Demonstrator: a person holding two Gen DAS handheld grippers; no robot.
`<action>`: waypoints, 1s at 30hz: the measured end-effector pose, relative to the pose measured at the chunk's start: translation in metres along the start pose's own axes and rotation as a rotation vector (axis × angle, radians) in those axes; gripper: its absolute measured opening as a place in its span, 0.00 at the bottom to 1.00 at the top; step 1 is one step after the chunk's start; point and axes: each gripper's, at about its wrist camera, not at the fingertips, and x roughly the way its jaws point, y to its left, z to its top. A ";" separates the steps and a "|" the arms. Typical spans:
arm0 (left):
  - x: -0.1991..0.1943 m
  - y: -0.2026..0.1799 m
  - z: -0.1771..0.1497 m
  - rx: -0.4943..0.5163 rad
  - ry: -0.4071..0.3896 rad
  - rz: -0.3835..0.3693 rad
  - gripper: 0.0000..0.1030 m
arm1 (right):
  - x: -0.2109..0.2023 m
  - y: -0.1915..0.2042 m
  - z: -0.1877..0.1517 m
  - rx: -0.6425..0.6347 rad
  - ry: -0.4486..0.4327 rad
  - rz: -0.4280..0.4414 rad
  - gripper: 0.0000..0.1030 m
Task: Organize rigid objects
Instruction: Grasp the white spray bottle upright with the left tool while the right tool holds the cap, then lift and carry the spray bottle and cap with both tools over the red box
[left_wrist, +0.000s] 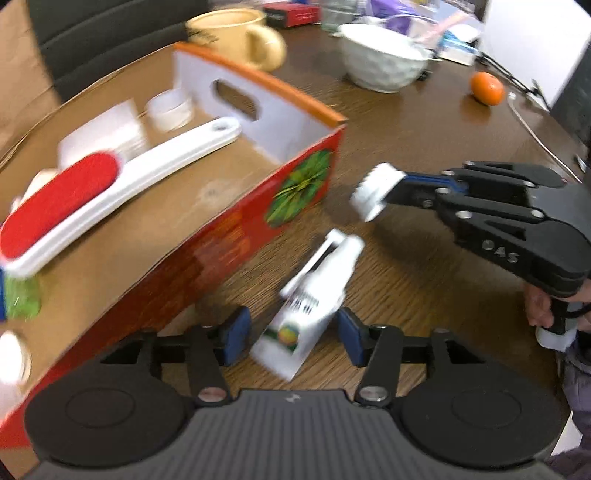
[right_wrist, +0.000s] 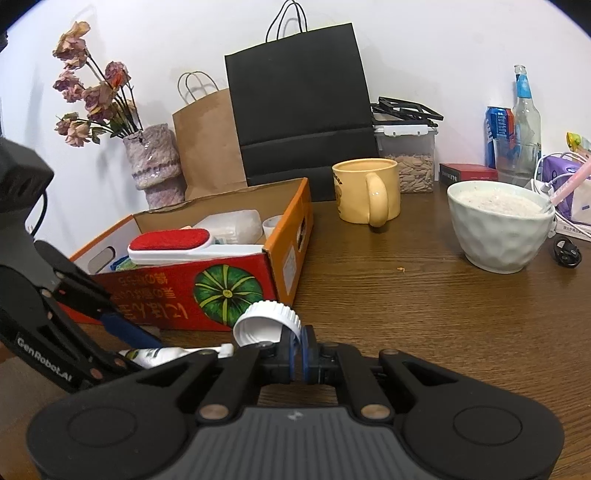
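Observation:
A red and orange cardboard box (left_wrist: 236, 240) (right_wrist: 280, 258) stands on the wooden table. It holds a white lint brush with a red pad (left_wrist: 110, 192) (right_wrist: 173, 243), a small white cup (left_wrist: 171, 109) and other white items. My right gripper (right_wrist: 297, 345) (left_wrist: 388, 188) is shut on the rim of a white ribbed bottle cap (right_wrist: 267, 319) (left_wrist: 373, 188), held just right of the box's near corner. My left gripper (left_wrist: 291, 334) (right_wrist: 122, 343) is open around a white tube (left_wrist: 314, 299) (right_wrist: 173, 354) lying on the table beside the box.
A yellow mug (right_wrist: 365, 192) (left_wrist: 236, 37) and a white bowl (right_wrist: 498, 225) (left_wrist: 384, 55) stand behind the box. An orange (left_wrist: 487, 88) lies at the right. A vase of dried flowers (right_wrist: 155, 162), paper bags (right_wrist: 295, 122), a seed container (right_wrist: 410, 162) and bottles (right_wrist: 524, 122) line the wall.

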 end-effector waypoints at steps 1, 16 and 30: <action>-0.001 0.002 -0.003 -0.010 0.003 -0.002 0.61 | 0.000 0.001 0.000 -0.003 0.000 0.001 0.04; 0.005 -0.033 -0.010 0.060 -0.119 0.091 0.31 | 0.004 -0.002 0.000 -0.003 0.022 0.009 0.04; -0.067 -0.050 -0.082 -0.172 -0.469 0.332 0.28 | 0.004 -0.006 -0.001 0.060 0.002 0.061 0.04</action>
